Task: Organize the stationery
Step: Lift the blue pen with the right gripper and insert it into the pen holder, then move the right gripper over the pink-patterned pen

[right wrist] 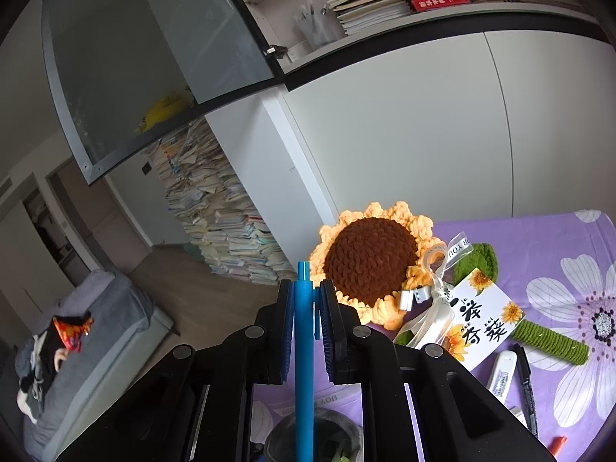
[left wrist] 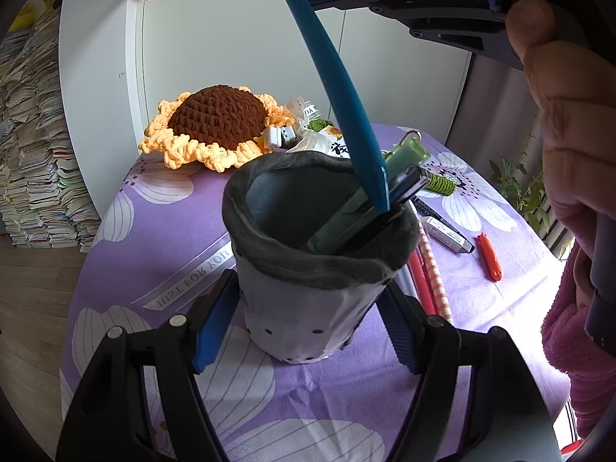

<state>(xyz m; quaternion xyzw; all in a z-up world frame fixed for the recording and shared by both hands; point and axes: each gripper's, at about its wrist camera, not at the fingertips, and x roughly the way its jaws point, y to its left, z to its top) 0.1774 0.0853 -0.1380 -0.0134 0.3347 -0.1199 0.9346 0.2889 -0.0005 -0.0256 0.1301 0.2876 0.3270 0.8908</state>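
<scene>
A grey-lined fabric pen pouch (left wrist: 312, 269) stands upright on the purple flowered tablecloth (left wrist: 161, 238). My left gripper (left wrist: 304, 327) is shut on its lower body, a blue pad on each side. Inside lean a green case (left wrist: 369, 196) and a dark flat item (left wrist: 404, 188). My right gripper (right wrist: 306, 308) is shut on a blue pen (right wrist: 304, 346), which hangs point down over the pouch's mouth (right wrist: 331, 439). In the left wrist view the pen (left wrist: 342, 107) slants down with its tip at the pouch's right rim.
A crocheted sunflower (left wrist: 215, 127) with card (right wrist: 477, 315) and green stem (right wrist: 550, 342) lies at the back. A white correction tape (left wrist: 442, 231), black marker (right wrist: 525, 381), red-checked pens (left wrist: 431, 281) and an orange cutter (left wrist: 489, 256) lie right of the pouch. White cabinets stand behind.
</scene>
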